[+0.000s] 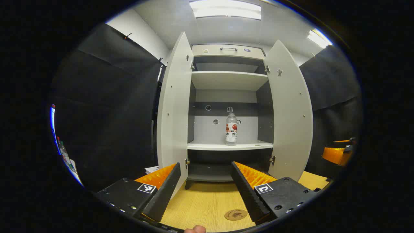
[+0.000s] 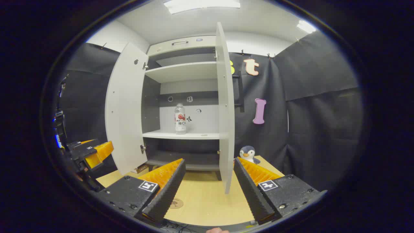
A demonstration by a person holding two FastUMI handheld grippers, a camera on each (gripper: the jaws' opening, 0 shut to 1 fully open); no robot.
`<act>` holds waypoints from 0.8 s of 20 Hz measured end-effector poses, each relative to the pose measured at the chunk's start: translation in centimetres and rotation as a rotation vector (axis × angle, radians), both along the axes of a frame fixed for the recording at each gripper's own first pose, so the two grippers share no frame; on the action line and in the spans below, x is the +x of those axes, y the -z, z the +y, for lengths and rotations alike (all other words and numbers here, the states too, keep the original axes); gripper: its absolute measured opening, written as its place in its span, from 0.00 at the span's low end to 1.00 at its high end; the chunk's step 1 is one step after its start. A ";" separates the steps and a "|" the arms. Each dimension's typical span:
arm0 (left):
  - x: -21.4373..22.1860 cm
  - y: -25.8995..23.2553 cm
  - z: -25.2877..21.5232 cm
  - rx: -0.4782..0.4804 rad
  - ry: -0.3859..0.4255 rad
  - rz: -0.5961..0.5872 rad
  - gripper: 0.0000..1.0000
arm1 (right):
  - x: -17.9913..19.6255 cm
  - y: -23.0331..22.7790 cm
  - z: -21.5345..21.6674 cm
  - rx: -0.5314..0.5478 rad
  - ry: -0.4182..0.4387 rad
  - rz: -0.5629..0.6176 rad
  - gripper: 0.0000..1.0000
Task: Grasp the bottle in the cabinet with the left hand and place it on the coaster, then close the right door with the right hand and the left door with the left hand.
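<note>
A clear bottle (image 1: 231,130) with a red and white label stands upright on the middle shelf of the white cabinet (image 1: 228,80), both doors swung wide. The left door (image 1: 173,110) and right door (image 1: 290,113) flank it. A round brown coaster (image 1: 235,214) lies on the wooden table in front. My left gripper (image 1: 205,168) is open, well short of the cabinet, nothing between its fingers. In the right gripper view the bottle (image 2: 180,119) is seen past the right door's edge (image 2: 224,106); my right gripper (image 2: 209,163) is open and empty. The coaster (image 2: 177,203) peeks beside its left finger.
A toy penguin (image 2: 248,154) sits on the table right of the cabinet. The wooden table (image 1: 207,200) runs from the cabinet's foot toward me. The right gripper (image 1: 339,152) shows at the far right in the left gripper view; the left gripper (image 2: 90,152) at the left in the right gripper view.
</note>
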State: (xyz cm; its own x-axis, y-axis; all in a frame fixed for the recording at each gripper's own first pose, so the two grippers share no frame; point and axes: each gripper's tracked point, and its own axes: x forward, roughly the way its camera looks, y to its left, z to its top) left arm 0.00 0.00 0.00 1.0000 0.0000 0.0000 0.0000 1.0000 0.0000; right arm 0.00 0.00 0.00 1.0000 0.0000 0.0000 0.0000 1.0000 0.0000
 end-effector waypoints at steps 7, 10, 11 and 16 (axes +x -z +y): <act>-0.1 -0.3 -0.7 0.000 0.038 -0.012 0.95 | -0.1 -0.3 0.5 -0.006 0.000 -0.011 0.98; -0.1 -0.1 -0.8 0.000 0.045 -0.003 0.99 | -0.2 -0.5 0.8 -0.012 -0.003 -0.017 0.98; -0.2 0.0 -0.7 0.001 0.046 0.000 0.95 | -0.2 -0.6 0.9 -0.012 -0.003 -0.020 0.98; -0.4 0.3 -0.9 0.007 0.059 0.009 0.94 | -0.2 -0.7 1.2 -0.005 -0.006 -0.025 0.98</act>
State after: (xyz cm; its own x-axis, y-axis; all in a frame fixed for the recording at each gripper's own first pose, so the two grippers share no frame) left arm -0.35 -0.93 -0.26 0.9982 -0.0589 -0.0091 0.0590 0.9982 0.0067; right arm -0.20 1.16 0.66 0.9997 0.0062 0.0249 -0.0061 1.0000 -0.0048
